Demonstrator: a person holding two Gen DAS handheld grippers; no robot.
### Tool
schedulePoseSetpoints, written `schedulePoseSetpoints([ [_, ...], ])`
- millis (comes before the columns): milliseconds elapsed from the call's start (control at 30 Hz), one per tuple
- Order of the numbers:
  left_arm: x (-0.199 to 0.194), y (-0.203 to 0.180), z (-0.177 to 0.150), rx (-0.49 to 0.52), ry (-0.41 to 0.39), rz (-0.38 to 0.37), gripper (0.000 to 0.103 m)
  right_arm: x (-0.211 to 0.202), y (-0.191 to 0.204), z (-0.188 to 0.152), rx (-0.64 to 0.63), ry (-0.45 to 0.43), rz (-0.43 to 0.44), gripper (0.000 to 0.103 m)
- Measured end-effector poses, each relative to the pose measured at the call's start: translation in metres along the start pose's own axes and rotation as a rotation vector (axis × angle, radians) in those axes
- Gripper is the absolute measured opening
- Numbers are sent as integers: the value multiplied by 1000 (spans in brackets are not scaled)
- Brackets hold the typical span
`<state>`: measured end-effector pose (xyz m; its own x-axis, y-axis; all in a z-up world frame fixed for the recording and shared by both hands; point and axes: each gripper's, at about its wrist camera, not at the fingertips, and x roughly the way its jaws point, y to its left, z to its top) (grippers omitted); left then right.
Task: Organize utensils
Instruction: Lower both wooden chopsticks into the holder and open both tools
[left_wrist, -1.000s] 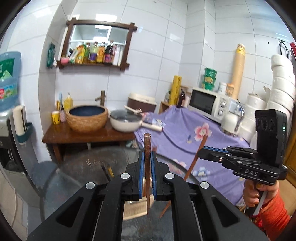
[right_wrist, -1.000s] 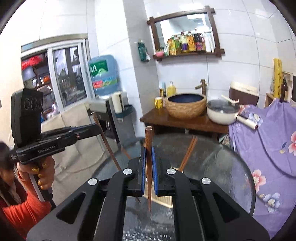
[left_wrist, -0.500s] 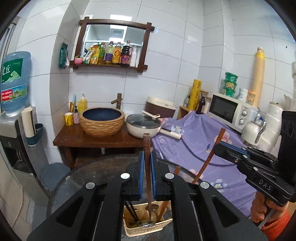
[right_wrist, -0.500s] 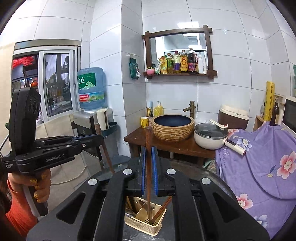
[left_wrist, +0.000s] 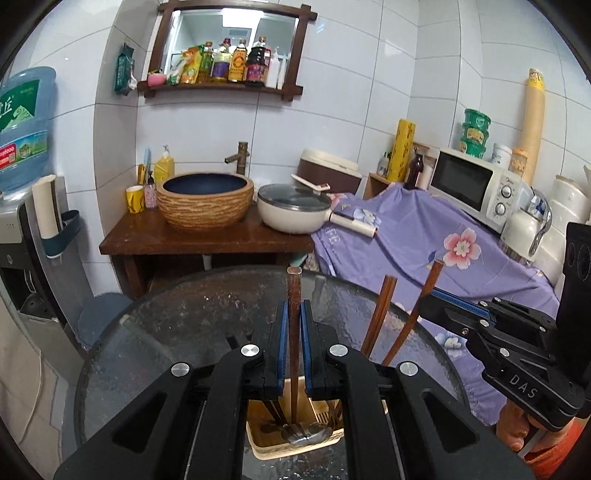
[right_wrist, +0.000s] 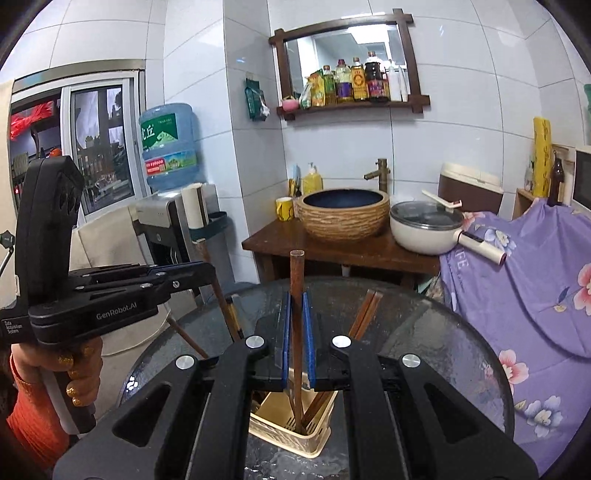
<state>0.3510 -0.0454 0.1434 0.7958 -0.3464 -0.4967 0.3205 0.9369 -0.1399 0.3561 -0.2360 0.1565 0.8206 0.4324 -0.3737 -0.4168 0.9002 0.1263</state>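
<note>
On the round glass table (left_wrist: 177, 332) near the cameras sits a small yellow basket (right_wrist: 284, 432), and both grippers hang right over it. Far behind the table is a brown wooden stand (left_wrist: 207, 236) against the white tiled wall, with a big woven bowl-shaped sink (left_wrist: 205, 199) and a white pot (left_wrist: 291, 210) with a glass lid on top. To the right, a purple cloth with flowers (left_wrist: 424, 236) covers something big, and a white microwave (left_wrist: 476, 184) stands on it. To the far left is a blue water bottle (right_wrist: 168, 144) on its white machine.

The left gripper (left_wrist: 294, 354) has its fingers closed tight on a brown chopstick (left_wrist: 294, 295). This chopstick stands almost straight up, and its low end goes down into the basket, where some spoons lie at the bottom.

The right gripper (right_wrist: 296, 343) also has its fingers closed tight on another brown chopstick (right_wrist: 296, 280). It stands straight up too, with its low end down inside the basket, next to other chopsticks that lean there.

In the left wrist view the right gripper comes in from the right side, with its chopstick tilted beside one more chopstick that leans in the basket. In the right wrist view the left gripper comes in from the left, held by a hand (right_wrist: 70, 365) with gold nails and an orange sleeve
</note>
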Motion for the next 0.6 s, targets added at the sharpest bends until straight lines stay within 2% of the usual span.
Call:
schedulePoseSetpoints([
  [200, 16, -1, -16, 12, 37, 5, 7, 15, -6, -17, 17, 35, -3, 7],
  [600, 41, 3, -38, 0, 102, 12, 7, 25, -16, -34, 63, 52, -1, 8],
])
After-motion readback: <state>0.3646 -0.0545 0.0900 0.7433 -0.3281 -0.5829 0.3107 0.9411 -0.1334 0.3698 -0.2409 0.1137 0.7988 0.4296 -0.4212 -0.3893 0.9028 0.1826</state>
